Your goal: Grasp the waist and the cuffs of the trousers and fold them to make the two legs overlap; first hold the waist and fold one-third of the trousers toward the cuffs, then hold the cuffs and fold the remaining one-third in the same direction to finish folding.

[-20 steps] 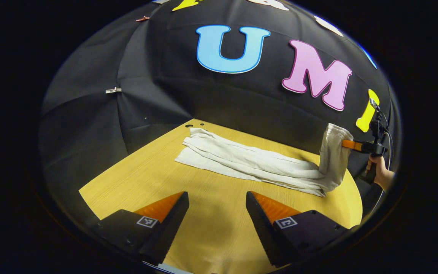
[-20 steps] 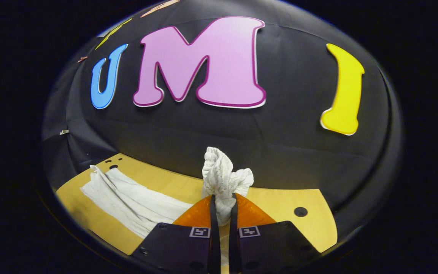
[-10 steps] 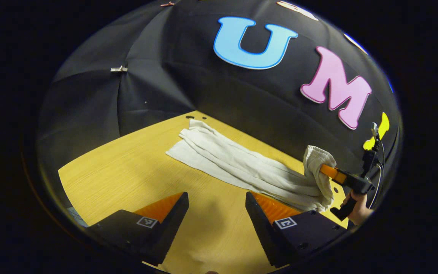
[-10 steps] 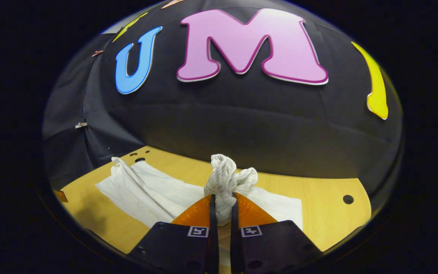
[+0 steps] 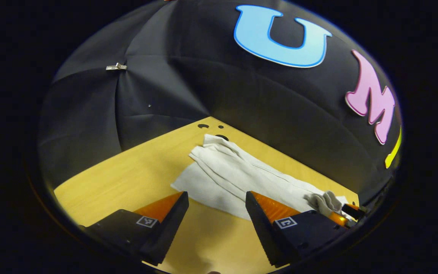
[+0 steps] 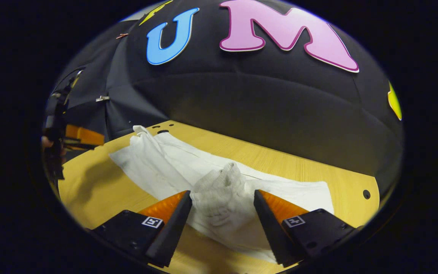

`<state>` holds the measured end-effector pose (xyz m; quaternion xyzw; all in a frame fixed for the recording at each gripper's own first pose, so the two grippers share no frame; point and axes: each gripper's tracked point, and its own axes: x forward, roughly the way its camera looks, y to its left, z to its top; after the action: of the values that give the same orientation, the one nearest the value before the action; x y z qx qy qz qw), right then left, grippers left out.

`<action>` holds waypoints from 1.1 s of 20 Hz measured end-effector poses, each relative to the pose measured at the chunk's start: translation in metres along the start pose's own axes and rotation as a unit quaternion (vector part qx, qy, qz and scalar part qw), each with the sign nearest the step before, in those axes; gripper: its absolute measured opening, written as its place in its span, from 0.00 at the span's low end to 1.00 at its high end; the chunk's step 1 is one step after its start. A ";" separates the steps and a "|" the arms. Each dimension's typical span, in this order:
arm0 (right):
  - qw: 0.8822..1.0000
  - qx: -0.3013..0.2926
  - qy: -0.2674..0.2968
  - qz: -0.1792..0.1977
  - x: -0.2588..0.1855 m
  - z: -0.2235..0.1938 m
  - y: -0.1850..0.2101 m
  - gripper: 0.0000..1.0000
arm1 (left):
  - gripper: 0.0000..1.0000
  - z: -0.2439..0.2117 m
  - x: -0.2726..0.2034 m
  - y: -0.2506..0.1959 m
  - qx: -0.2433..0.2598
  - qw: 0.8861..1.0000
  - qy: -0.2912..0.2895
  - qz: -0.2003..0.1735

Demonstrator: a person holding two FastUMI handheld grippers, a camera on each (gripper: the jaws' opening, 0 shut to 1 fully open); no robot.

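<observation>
Trousers (image 6: 219,182) lie flat on the wooden table (image 6: 89,190); their bunched waist (image 6: 219,194) sits between your right gripper's (image 6: 222,201) wide-spread fingers, unpinched. Your left gripper (image 5: 217,203) gapes wide just before the legs, cuffs (image 5: 213,142) farthest.

The trousers (image 6: 173,163) are off-white, of a soft ribbed or crinkled cloth, and lie flat in a long band on the wooden table (image 6: 280,160), running slantwise along its far side near the black wall. The two legs lie one upon the other, with lengthwise creases. The cuffs (image 5: 213,142) reach toward the table's far corner, beside small round holes in the tabletop. At the other end the waist (image 6: 219,186) is bunched and gathered, folded back so that it rests on top of the legs in a crumpled heap.
</observation>
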<state>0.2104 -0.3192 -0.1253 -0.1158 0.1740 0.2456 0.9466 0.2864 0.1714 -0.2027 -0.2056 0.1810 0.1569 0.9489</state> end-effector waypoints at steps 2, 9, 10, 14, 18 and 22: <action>1.000 -0.013 0.002 -0.001 -0.017 -0.005 -0.005 0.98 | 0.96 0.017 0.029 0.009 0.001 1.000 -0.002 0.007; 0.998 0.003 0.018 -0.057 -0.099 -0.015 -0.062 0.98 | 0.96 0.021 0.108 0.021 0.023 0.999 0.039 0.021; 0.997 0.011 0.018 -0.068 -0.111 -0.014 -0.072 0.97 | 0.96 0.016 0.115 0.022 0.022 0.998 0.050 0.020; 0.991 0.041 0.014 -0.123 -0.149 -0.008 -0.120 0.98 | 0.96 0.004 0.136 0.032 0.018 0.997 0.071 0.034; 0.986 0.054 0.027 -0.155 -0.177 -0.016 -0.149 0.97 | 0.98 -0.006 0.143 0.026 0.071 0.993 0.085 0.036; 0.983 0.080 0.052 -0.159 -0.184 -0.036 -0.144 0.98 | 0.81 -0.014 0.151 0.010 0.144 0.984 0.097 0.026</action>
<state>0.1229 -0.5311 -0.0675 -0.0789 0.2217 0.0710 0.9693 0.4124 0.2076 -0.2800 -0.0762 0.2984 0.1333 0.9420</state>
